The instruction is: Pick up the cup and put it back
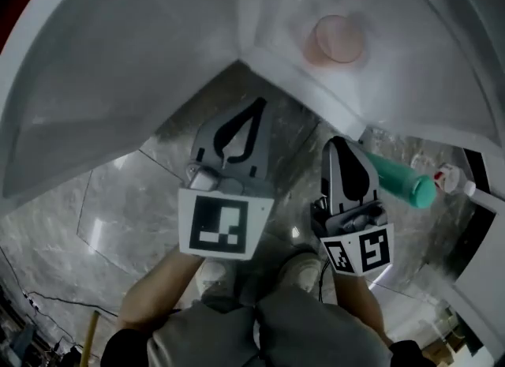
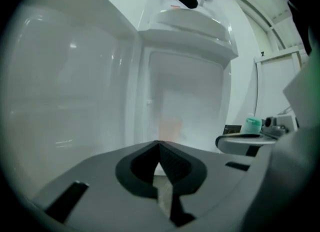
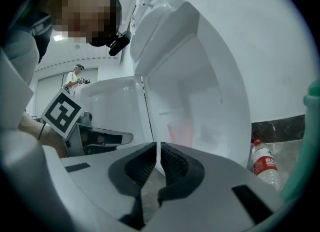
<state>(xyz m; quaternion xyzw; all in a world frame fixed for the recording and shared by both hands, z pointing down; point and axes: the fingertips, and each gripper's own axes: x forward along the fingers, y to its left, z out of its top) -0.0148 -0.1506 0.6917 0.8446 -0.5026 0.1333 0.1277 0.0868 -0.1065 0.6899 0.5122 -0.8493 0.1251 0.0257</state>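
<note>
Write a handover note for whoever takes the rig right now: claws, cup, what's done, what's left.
Left claw: shut, empty.
Right claw: shut, empty.
Cup: pink, seen only as a blur through the frosted white panel ahead of both claws; neither claw touches it.
Done: nothing that shows; the cup is in neither claw.
Left: probably open one claw, reach the cup, lift it, then put it back.

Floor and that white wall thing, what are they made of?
The floor looks like polished stone or marble-look tile: grey veins, shiny reflections, seams between slabs. The white wall looks like frosted plastic, perhaps: the pinkish cup shows blurry through it.
</note>
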